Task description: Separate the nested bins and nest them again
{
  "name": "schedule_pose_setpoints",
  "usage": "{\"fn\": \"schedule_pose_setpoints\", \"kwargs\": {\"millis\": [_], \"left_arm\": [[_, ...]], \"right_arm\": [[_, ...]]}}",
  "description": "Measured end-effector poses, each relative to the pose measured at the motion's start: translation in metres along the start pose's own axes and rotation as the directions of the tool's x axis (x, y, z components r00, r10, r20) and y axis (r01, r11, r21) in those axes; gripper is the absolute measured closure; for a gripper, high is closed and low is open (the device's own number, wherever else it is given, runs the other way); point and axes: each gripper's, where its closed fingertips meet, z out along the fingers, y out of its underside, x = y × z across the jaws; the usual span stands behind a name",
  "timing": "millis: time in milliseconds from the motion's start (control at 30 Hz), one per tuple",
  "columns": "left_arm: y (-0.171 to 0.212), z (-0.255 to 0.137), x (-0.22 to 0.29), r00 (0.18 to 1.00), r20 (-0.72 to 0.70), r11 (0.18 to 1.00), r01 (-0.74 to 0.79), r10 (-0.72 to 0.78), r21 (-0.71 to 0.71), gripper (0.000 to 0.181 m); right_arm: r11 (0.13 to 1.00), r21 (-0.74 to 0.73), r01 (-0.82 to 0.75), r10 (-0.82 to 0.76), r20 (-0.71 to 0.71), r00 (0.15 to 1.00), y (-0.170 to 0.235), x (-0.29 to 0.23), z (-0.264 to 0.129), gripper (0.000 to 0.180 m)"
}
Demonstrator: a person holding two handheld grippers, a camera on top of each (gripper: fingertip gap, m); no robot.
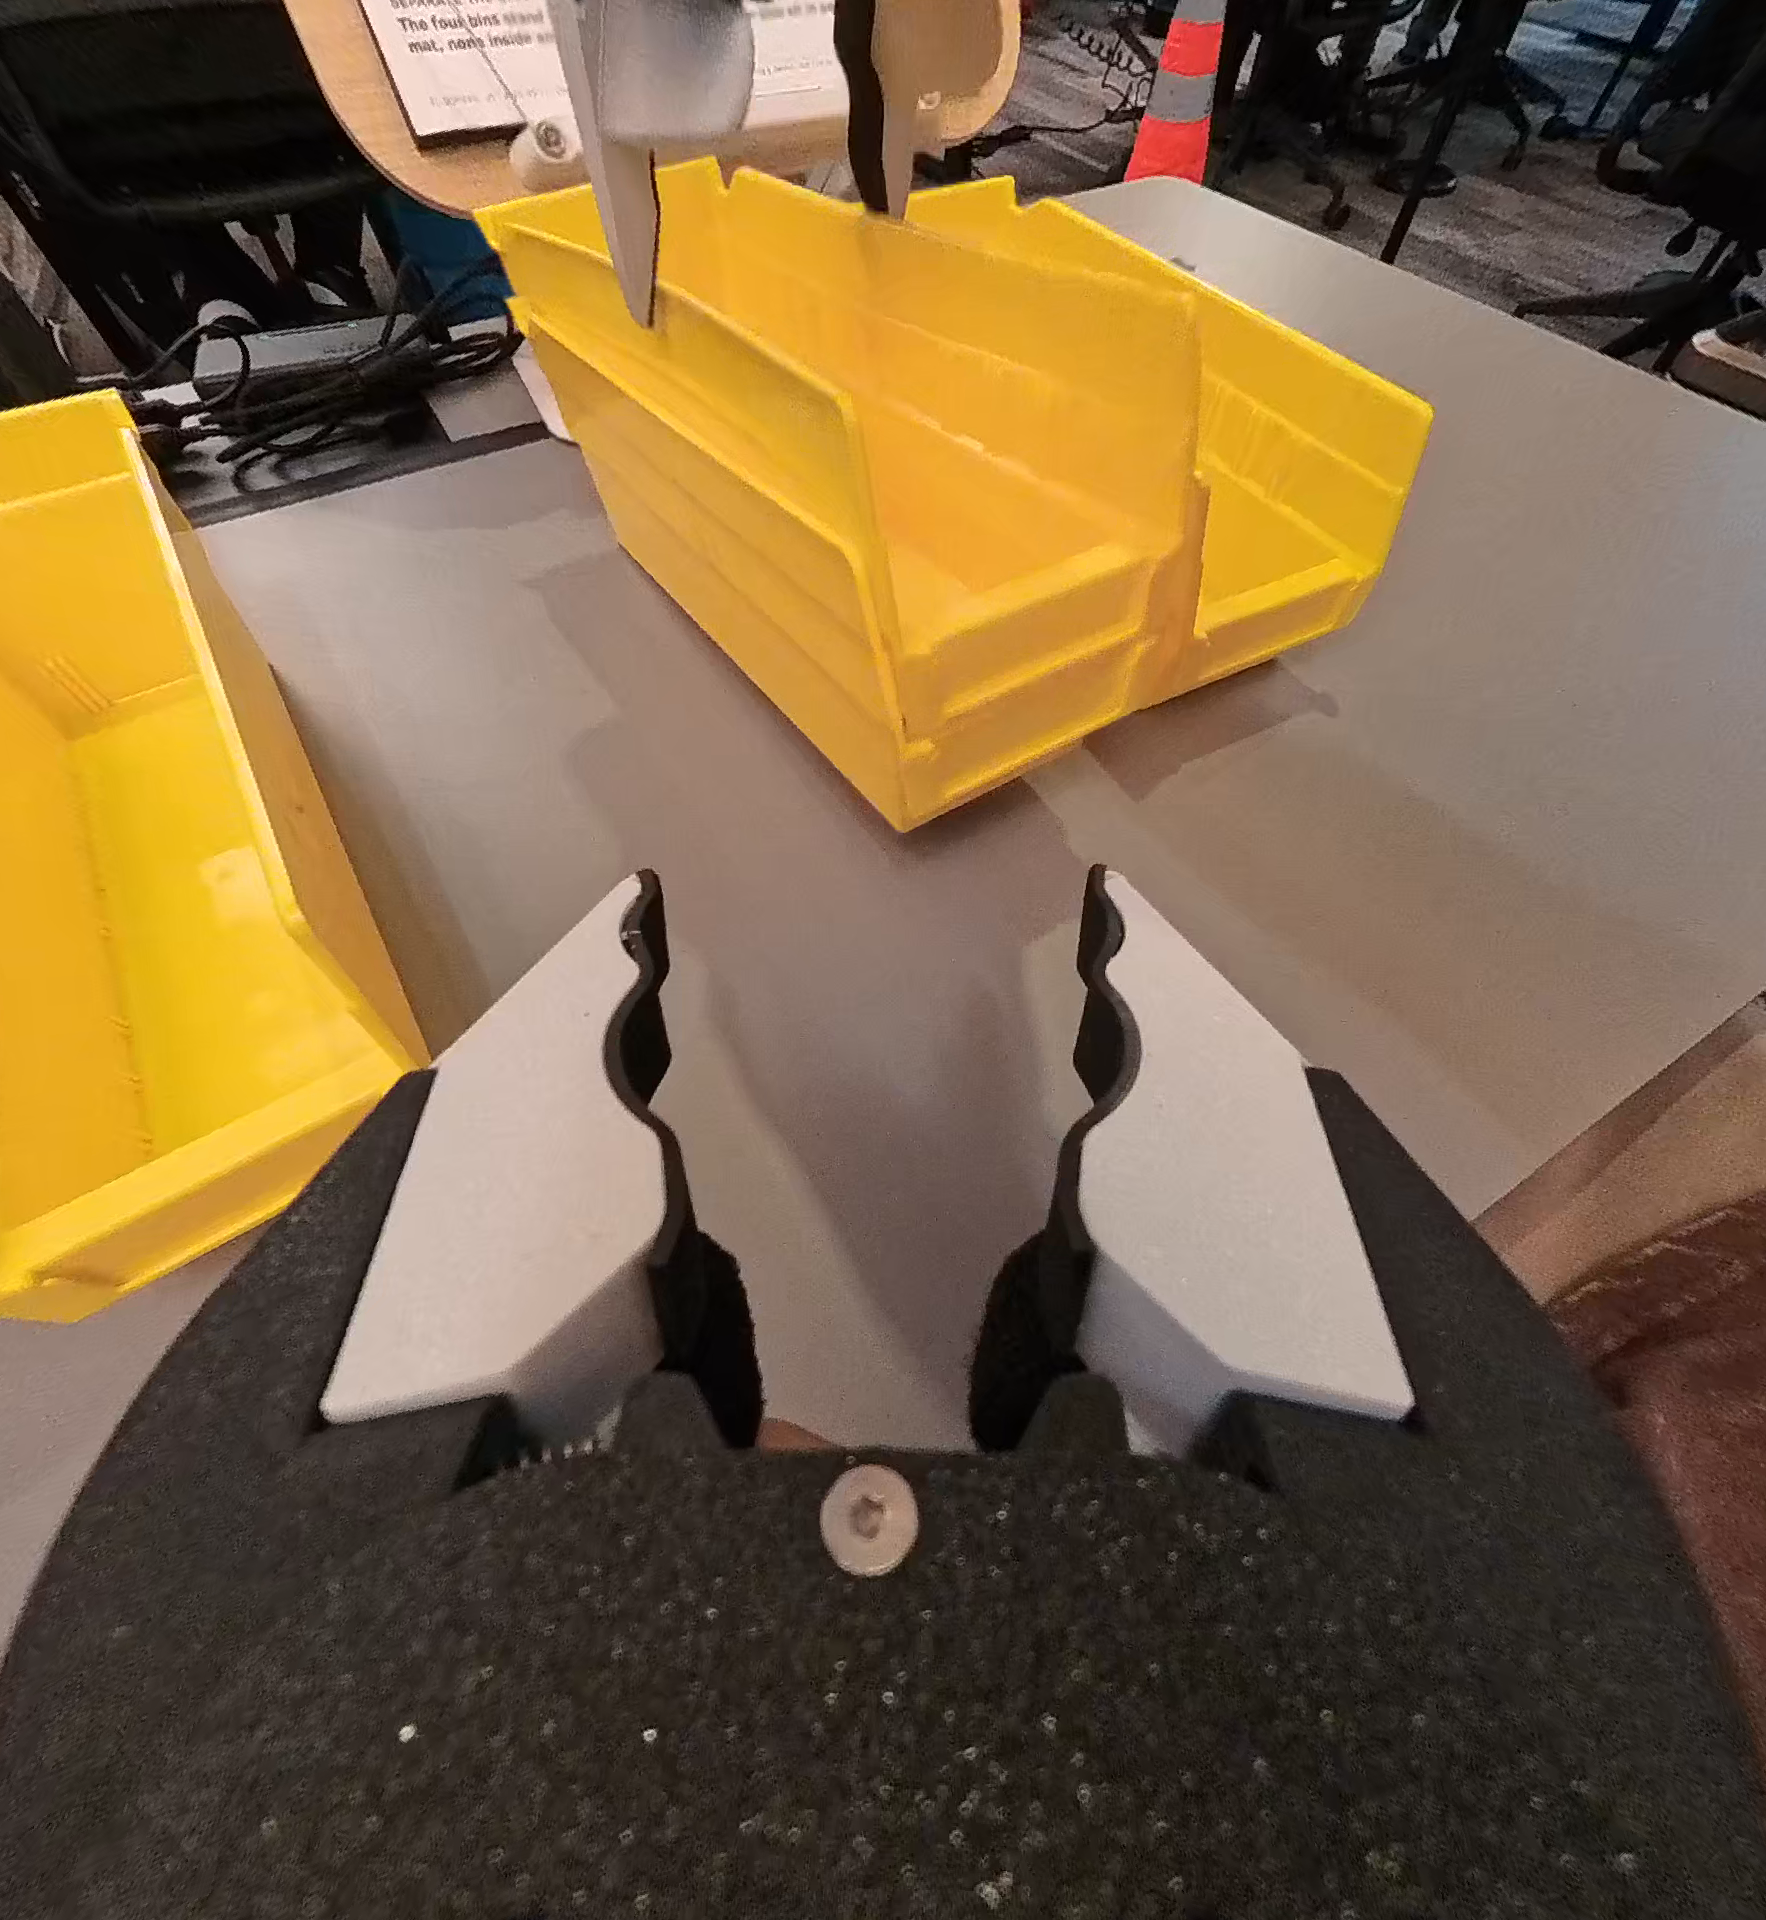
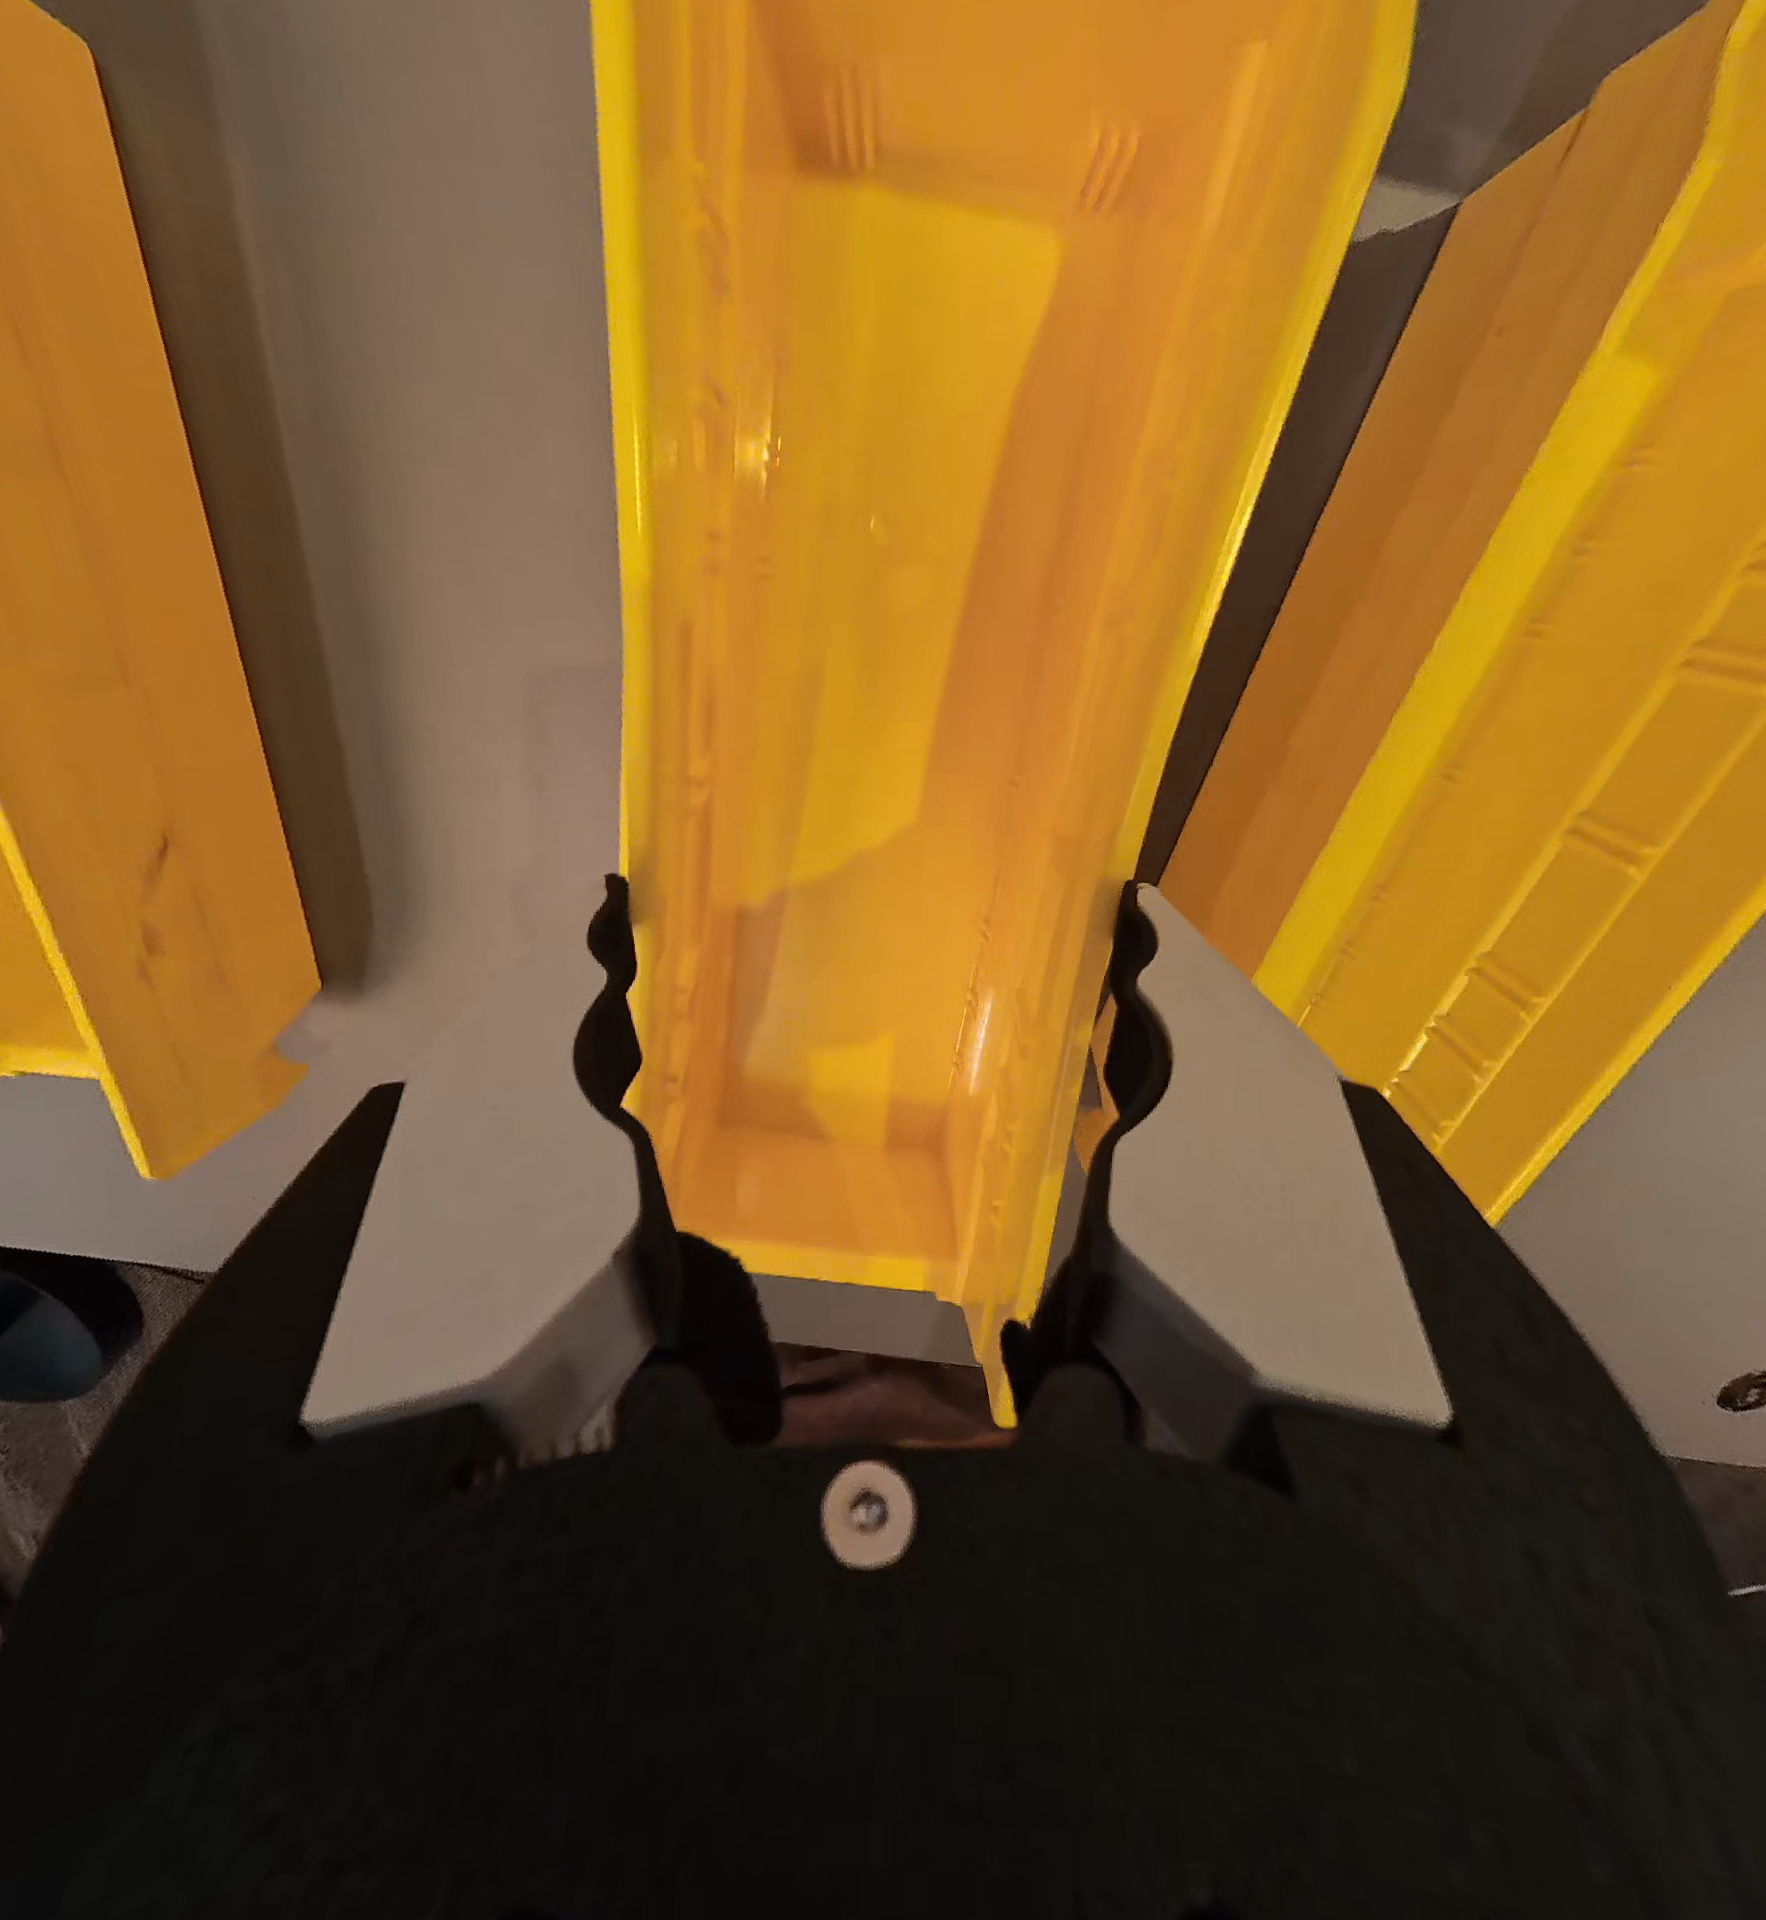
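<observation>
Several yellow plastic bins stand on a grey table (image 1: 1378,831). In the middle, a top bin (image 1: 1004,520) sits nested in a lower bin (image 1: 733,561). My right gripper (image 1: 763,260) comes down from above at the stack's far end. In the right wrist view its fingers press both side walls of the top bin (image 2: 910,520), so the right gripper (image 2: 868,894) is shut on it. My left gripper (image 1: 868,883) is open and empty, over the table in front of the stack. One single bin (image 1: 131,831) stands to the left, another (image 1: 1305,447) close against the stack's right side.
In the right wrist view the two single bins flank the held one, one on the left (image 2: 79,623) and one on the right (image 2: 1585,623). Black cables (image 1: 318,364), a wooden board with a paper sheet (image 1: 463,62) and an orange cone (image 1: 1180,94) lie beyond the table's far edge.
</observation>
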Motion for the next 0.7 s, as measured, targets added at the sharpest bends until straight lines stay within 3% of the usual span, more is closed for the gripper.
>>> {"fn": "schedule_pose_setpoints", "kwargs": {"millis": [333,533,700], "left_arm": [[0.002,0.001,0.0,1.0,0.007,1.0,-0.013,0.013,-0.01,0.103],[0.002,0.0,-0.001,1.0,0.004,1.0,-0.006,0.006,-0.009,0.103],[0.002,0.0,-0.001,1.0,0.002,1.0,-0.007,0.007,-0.011,0.103]], "right_arm": [[1.0,-0.019,-0.007,0.007,0.011,1.0,0.006,0.004,-0.014,0.09],[1.0,0.007,0.015,-0.015,0.005,1.0,0.002,0.014,-0.057,0.089],[0.999,0.04,-0.009,0.011,-0.052,0.999,0.003,0.068,-0.106,0.089]]}}
